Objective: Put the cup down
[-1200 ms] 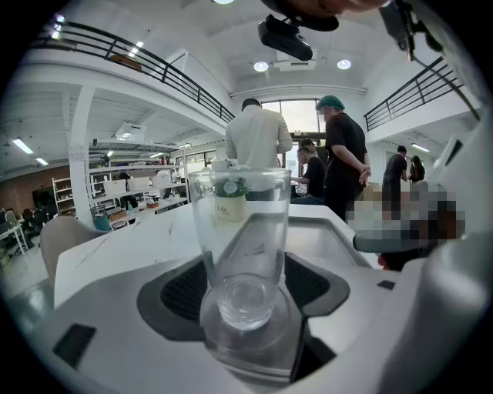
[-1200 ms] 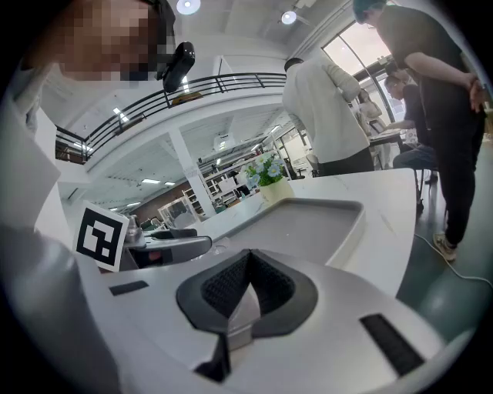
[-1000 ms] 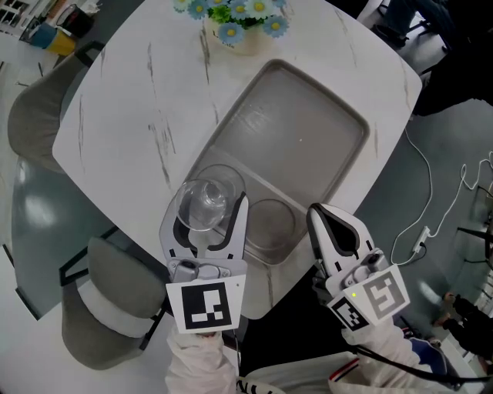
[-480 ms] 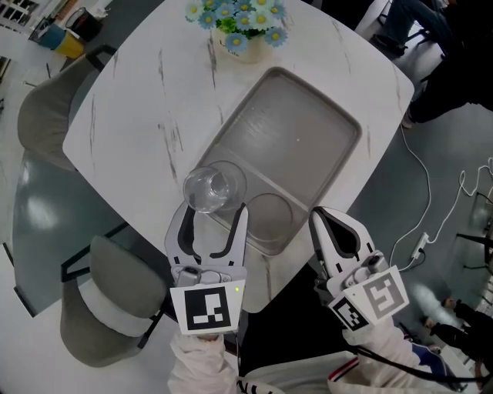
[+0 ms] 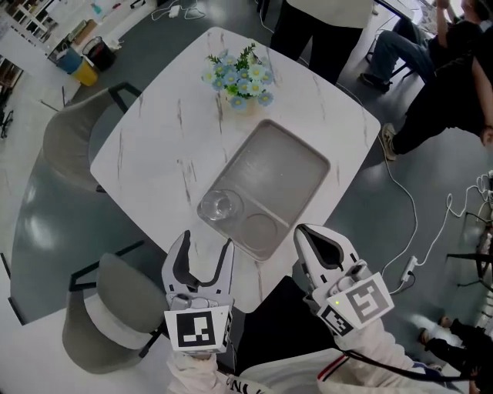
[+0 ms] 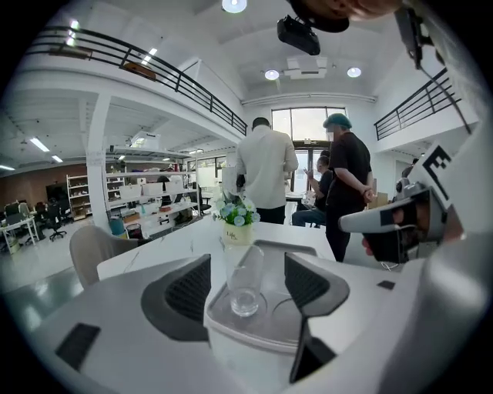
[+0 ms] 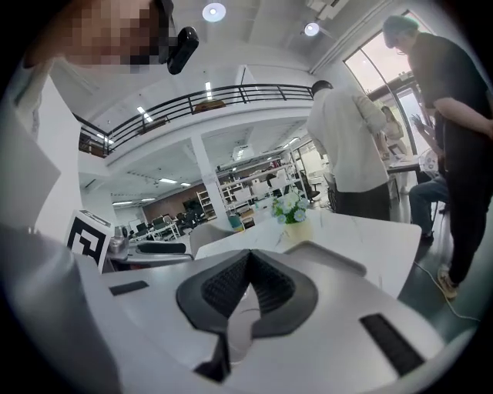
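A clear glass cup stands upright in the left round recess of the grey tray on the white marble table. My left gripper is open and sits back from the cup, near the table's front edge, with nothing between its jaws. In the left gripper view the cup stands free on the tray ahead of the open left gripper. My right gripper is shut and empty, off the table's front right edge; the right gripper view shows the right gripper with its pads together.
A vase of blue and white flowers stands at the table's far side. Grey chairs sit at the left. People stand and sit beyond the far right of the table. A white cable lies on the floor at right.
My left gripper let go of the cup, leaving it standing in the tray's recess, and pulled back toward the table's front edge. The right gripper stayed shut.
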